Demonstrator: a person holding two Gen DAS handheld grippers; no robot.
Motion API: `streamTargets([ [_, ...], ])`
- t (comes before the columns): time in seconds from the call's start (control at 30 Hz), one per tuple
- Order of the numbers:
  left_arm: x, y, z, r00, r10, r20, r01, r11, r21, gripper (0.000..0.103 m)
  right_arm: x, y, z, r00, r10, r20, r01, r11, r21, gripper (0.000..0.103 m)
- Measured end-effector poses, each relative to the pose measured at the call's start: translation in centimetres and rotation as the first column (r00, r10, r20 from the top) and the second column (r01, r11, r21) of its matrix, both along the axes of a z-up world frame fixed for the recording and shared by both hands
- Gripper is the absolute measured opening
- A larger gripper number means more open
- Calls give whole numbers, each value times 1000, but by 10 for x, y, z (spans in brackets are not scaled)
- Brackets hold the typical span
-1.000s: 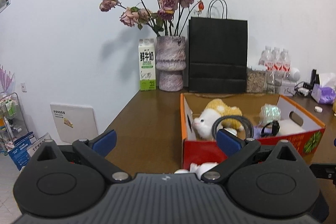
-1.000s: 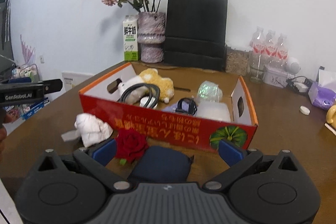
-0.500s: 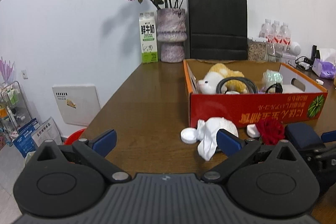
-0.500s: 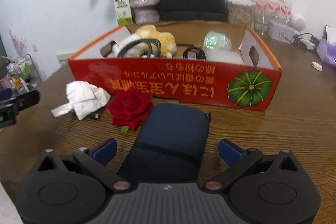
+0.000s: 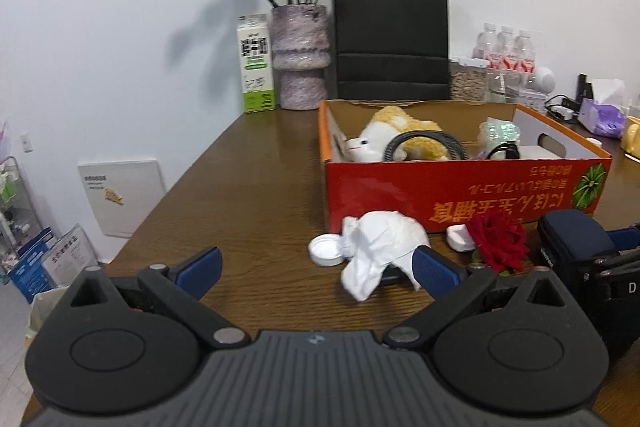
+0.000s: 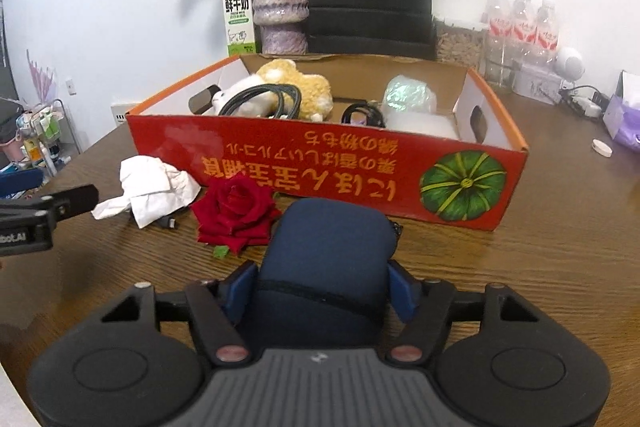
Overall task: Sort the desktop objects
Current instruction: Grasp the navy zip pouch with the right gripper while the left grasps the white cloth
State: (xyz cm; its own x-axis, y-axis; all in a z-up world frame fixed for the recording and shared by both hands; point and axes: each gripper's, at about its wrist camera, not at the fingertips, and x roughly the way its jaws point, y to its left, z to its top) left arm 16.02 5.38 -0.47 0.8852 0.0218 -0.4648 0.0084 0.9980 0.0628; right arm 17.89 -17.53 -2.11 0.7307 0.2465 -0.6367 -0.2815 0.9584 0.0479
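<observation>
Right gripper [image 6: 322,291]: clenched on the navy pouch [image 6: 328,259], blue pads pressed against both its sides, at the near edge of the wooden table [image 6: 560,267]. Left gripper [image 5: 316,269]: released, fingers spread wide, nothing between them. Just beyond the pouch, to its left, lies a red rose [image 6: 234,213]; farther left, crumpled white tissue [image 6: 154,187]. Behind these stands the red cardboard box [image 6: 320,163], holding a plush toy [image 6: 296,89] and black cable [image 6: 264,101].
</observation>
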Motion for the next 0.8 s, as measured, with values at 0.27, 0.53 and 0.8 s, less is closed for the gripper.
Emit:
streamTargets([
  [0.27,19,-23,-1,998,-67,7,67,997,36,103,-4,-22,0,999,-36,26,35,999,23,67],
  [0.53,43,-35,-9,997,-71,-36,72,997,31,72,-9,-37,0,996,-64,61,62,998,27,66],
  [0.8,47,-37,-11,996,-73,-50,74,997,18,48,-7,-40,2,996,-53,77,51,998,35,66],
])
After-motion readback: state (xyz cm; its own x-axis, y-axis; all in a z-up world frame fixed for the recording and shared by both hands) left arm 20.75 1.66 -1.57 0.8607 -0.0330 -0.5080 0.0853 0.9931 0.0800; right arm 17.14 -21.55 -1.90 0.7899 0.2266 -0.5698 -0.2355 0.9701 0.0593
